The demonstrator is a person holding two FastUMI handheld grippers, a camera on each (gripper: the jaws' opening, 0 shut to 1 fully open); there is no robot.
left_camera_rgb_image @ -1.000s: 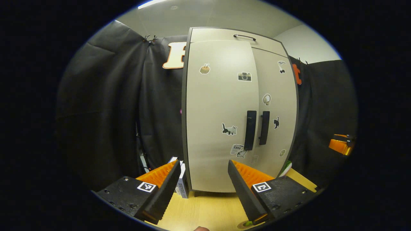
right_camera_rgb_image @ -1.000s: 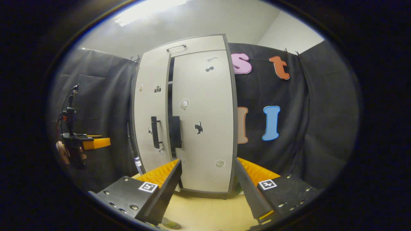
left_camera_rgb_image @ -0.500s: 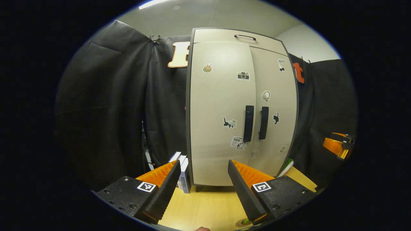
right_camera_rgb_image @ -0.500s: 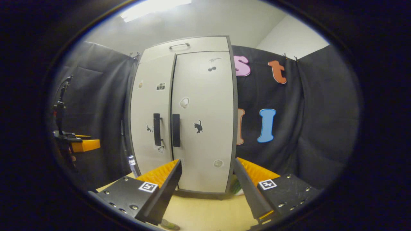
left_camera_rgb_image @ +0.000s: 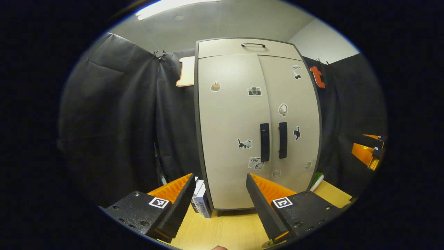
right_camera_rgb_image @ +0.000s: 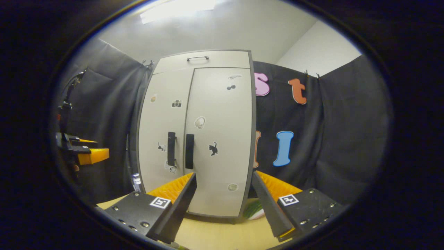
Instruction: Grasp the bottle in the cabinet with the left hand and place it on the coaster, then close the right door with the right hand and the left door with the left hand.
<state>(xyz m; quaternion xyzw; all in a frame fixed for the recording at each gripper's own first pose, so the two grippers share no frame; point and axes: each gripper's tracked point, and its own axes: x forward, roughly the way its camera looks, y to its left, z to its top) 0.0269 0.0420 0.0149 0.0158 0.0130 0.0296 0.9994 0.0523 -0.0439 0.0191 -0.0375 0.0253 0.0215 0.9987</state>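
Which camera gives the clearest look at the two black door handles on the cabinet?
The left gripper view: the door handles face it squarely, side by side. In the right gripper view the same handles appear smaller and more oblique.

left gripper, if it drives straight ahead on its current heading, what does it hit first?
Most likely the cabinet's left door: the left gripper is open and empty, and the gap between its fingers frames that door's lower part, left of the handle. Both doors look shut. Bare table lies between; depth is hard to judge.

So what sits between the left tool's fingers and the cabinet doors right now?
In the left gripper view, a bare stretch of wooden tabletop lies between the left tool and the closed cabinet. A few boxes stand beside the cabinet's left foot.
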